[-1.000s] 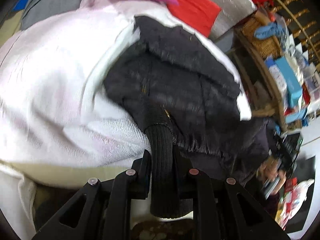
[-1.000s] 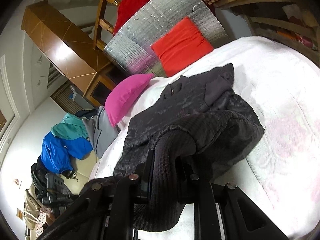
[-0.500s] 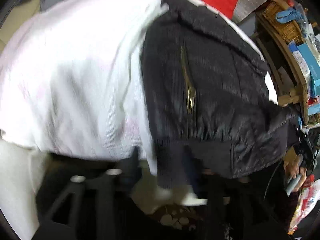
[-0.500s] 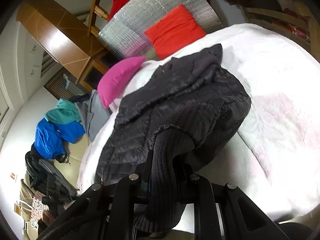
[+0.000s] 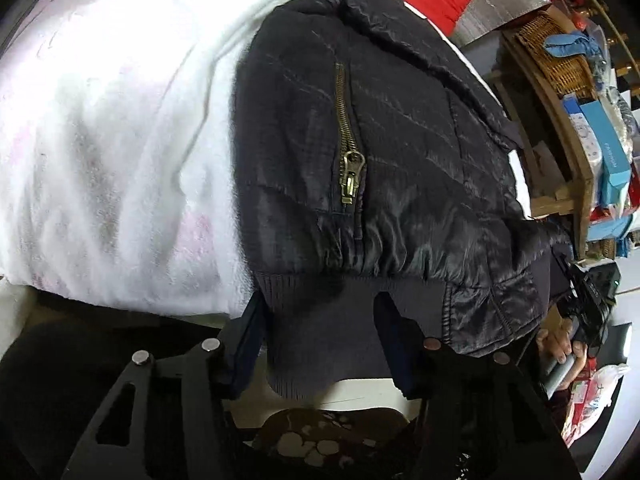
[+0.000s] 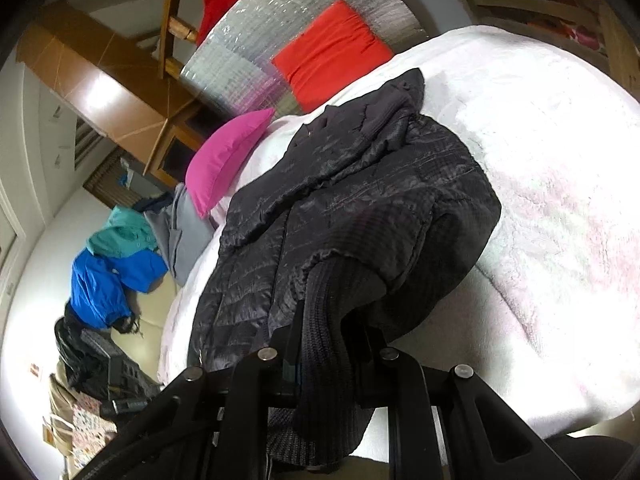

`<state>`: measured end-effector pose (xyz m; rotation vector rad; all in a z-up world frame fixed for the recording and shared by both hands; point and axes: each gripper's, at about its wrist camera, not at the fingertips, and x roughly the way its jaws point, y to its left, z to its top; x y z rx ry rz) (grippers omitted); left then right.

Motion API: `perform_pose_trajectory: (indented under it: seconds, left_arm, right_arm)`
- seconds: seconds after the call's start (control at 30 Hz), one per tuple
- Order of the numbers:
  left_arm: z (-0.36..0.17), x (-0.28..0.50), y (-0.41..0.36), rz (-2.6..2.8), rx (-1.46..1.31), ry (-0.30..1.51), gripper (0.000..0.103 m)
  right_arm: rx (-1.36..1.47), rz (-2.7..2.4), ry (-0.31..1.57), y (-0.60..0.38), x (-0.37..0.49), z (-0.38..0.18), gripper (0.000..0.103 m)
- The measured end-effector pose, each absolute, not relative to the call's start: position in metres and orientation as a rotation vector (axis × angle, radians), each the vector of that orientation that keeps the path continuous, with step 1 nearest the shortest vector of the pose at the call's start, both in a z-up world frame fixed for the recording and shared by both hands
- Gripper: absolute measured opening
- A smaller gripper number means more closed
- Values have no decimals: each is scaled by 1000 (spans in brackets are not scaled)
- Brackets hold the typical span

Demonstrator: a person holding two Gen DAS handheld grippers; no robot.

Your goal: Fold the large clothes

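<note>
Jacket position: the black quilted jacket point(image 5: 400, 152) lay spread on the white blanket point(image 5: 112, 128) of the bed, its ribbed hem point(image 5: 320, 320) hanging over the near edge toward both grippers.

Long axis: from the hem at the bed's edge away to the collar point(image 6: 400, 96), which pointed at the red cushion point(image 6: 332, 52) — seen in the right wrist view.

Left gripper point(image 5: 320, 332): directly at the hem, below the brass pocket zipper point(image 5: 350, 176); jaws about half open and closing, the rib between the fingers, neither pad seen pressing on it.

Right gripper point(image 6: 328, 344): jaws nearly closed, pinching a ribbed knit cuff point(image 6: 324, 320) that draped down over the fingers.

Nearer hand: both were at the near edge — the right already had cloth, so the left's grip on the hem seemed the step outstanding.

Person: a hand point(image 5: 560, 344) showed at the right edge of the left wrist view.
</note>
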<state>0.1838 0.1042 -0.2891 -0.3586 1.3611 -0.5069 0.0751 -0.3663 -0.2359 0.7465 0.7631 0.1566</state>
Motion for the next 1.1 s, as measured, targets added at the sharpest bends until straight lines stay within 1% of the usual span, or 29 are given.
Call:
perform_pose_trajectory:
  seconds: [0.13, 0.23, 0.33, 0.43, 0.5, 0.67, 0.73, 0.77, 0.8, 0.83, 0.87, 0.9, 0.97, 1.1]
  left_arm:
    - [-293, 183, 110, -558, -420, 1357, 55]
    - [-303, 188, 113, -535, -441, 1385, 58]
    - [-309, 190, 116, -471, -413, 1399, 58]
    - [-305, 190, 120, -448, -399, 1373, 59]
    - [-303, 190, 118, -422, -367, 1352, 59]
    - [-312, 193, 105, -455, -358, 1377, 59]
    - [-312, 193, 95, -464, -352, 1370, 57]
    - [-311, 194, 94, -467, -360, 1363, 50]
    - [-308, 194, 94, -470, -368, 1356, 38]
    - [-305, 194, 95, -467, -371, 1352, 33]
    - [-302, 194, 97, -468, -375, 1346, 22]
    - [-296, 194, 100, -476, -384, 1335, 16]
    - [-284, 196, 101, -504, -396, 1313, 14]
    - [-245, 202, 101, -576, -395, 1218, 12]
  right_arm:
    - [776, 130, 757, -374, 77, -242, 18]
    - [781, 122, 765, -373, 77, -245, 18]
    - [781, 122, 768, -373, 76, -246, 18]
    - [773, 128, 774, -372, 75, -247, 19]
    - [763, 126, 789, -370, 76, -248, 21]
    - [769, 131, 803, -369, 77, -251, 22]
    - [771, 132, 805, -370, 77, -252, 22]
    - [770, 131, 810, -369, 78, -252, 22]
    - [767, 130, 813, -369, 78, -253, 22]
    - [760, 130, 813, -368, 78, -252, 22]
    - [748, 131, 815, -367, 77, -251, 20]
    - [736, 129, 811, -366, 77, -249, 19]
    - [714, 140, 794, -363, 76, -240, 19]
    - [691, 169, 752, -358, 78, -220, 19]
